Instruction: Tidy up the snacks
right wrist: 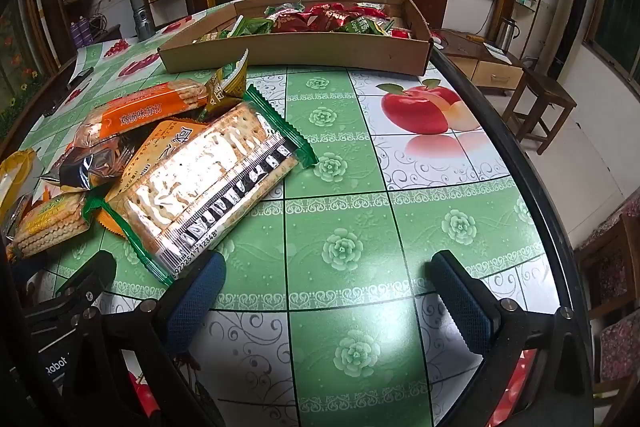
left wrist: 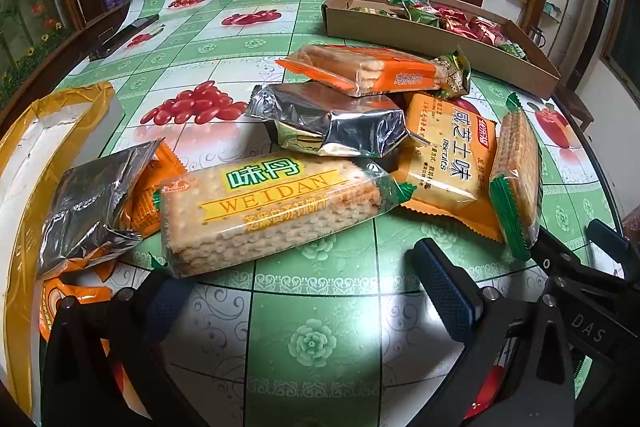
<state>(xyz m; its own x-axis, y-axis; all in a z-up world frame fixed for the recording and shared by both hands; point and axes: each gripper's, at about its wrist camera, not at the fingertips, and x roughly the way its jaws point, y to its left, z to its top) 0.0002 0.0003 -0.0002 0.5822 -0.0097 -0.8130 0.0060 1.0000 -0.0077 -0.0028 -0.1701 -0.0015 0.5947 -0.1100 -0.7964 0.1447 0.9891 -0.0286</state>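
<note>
Mostly a pile job: cracker packs heaped on the bench [right wrist: 420, 187], cardboard tray [left wrist: 400, 31] of small red and green snack packets at the far side, well apart from both claws.

Left claw [left wrist: 304, 291] spread wide, holding nothing, low over the bench. WEIDAN cracker pack [left wrist: 272, 211] lies right ahead of it, nearest corner just beside the left finger, maybe touching; cannot tell. Long axis runs roughly crosswise to the claw's line of sight, tilted up to the right, so the jaws would straddle the length, not the width. Likely needs a wrist turn or an end grab.

Right claw [right wrist: 328, 291] also spread, empty. Green-edged cracker pack [right wrist: 208, 187] sits ahead and to its left, barcode end just beside the left finger. Long axis runs diagonally, near end by the claw, far end pointing toward the tray. Narrow side faces the jaws better here.

Behind them: silver foil pack [left wrist: 332, 119], orange soda-cracker pack [left wrist: 368, 69], yellow biscuits pack [left wrist: 448, 147], all stacked and overlapping.

Judgement: early stage, pile mostly unsorted. Each claw is near its own pack; the right one looks better lined up for a pick.
</note>
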